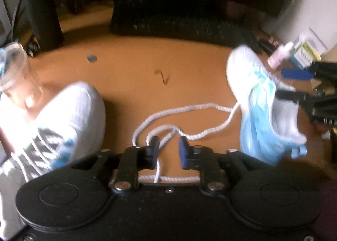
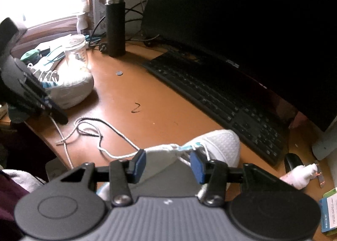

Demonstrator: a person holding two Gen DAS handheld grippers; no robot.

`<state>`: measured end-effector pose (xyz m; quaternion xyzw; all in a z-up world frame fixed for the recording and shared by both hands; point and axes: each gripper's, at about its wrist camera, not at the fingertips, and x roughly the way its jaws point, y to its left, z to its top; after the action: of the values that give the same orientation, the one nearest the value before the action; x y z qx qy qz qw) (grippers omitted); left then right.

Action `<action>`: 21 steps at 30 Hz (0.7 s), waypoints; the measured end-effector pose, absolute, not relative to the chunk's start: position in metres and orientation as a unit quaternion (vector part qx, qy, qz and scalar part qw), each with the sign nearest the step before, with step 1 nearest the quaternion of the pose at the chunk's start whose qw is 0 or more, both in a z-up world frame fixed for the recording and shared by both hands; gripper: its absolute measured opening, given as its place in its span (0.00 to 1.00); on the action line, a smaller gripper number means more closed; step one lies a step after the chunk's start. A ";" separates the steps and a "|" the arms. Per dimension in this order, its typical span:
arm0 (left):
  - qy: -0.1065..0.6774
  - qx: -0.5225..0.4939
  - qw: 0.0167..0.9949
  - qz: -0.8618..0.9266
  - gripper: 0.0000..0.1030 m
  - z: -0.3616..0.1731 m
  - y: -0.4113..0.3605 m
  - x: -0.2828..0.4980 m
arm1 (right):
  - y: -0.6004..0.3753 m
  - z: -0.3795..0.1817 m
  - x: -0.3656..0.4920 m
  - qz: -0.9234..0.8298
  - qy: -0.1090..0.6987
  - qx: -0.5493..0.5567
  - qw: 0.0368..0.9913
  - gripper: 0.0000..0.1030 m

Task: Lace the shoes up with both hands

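Note:
A white and light-blue shoe lies on its side at the right of the brown desk; it also shows in the right wrist view. Its white lace loops loose across the desk. My left gripper is open with its jaws on either side of a lace strand that runs between them. My right gripper is open just over the shoe's tongue and eyelets, with nothing in it; it also shows in the left wrist view. A second white shoe sits at the left.
A black keyboard and dark monitor stand at the back. A clear plastic cup, a black flask, a coin and small boxes stand around the desk. The desk's front edge is near me.

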<state>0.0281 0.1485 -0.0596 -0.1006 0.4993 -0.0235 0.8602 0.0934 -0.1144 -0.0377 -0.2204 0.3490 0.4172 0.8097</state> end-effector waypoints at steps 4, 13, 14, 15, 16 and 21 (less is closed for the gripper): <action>0.515 -0.093 0.852 -0.027 0.20 -0.080 0.152 0.051 | -0.105 -0.038 0.093 0.425 0.352 -0.216 0.806 0.47; 0.540 -0.051 0.835 -0.090 0.00 -0.114 0.144 0.070 | -0.058 -0.052 0.070 0.475 0.357 -0.257 0.762 0.46; 0.530 -0.051 0.840 -0.106 0.00 -0.108 0.143 0.069 | -0.055 -0.054 0.069 0.475 0.360 -0.255 0.762 0.47; 0.521 -0.053 0.842 -0.125 0.00 -0.101 0.141 0.068 | -0.054 -0.054 0.069 0.474 0.360 -0.255 0.762 0.47; 0.518 -0.055 0.843 -0.135 0.00 -0.097 0.138 0.067 | -0.055 -0.055 0.071 0.469 0.364 -0.253 0.764 0.47; 0.550 -0.034 0.815 -0.178 0.01 -0.109 0.119 0.060 | -0.064 -0.058 0.078 0.447 0.380 -0.245 0.772 0.47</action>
<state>0.0595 0.1187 -0.1093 -0.0335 0.5497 -0.1782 0.8155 0.0777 -0.0637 -0.0578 -0.2453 0.3797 0.4469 0.7720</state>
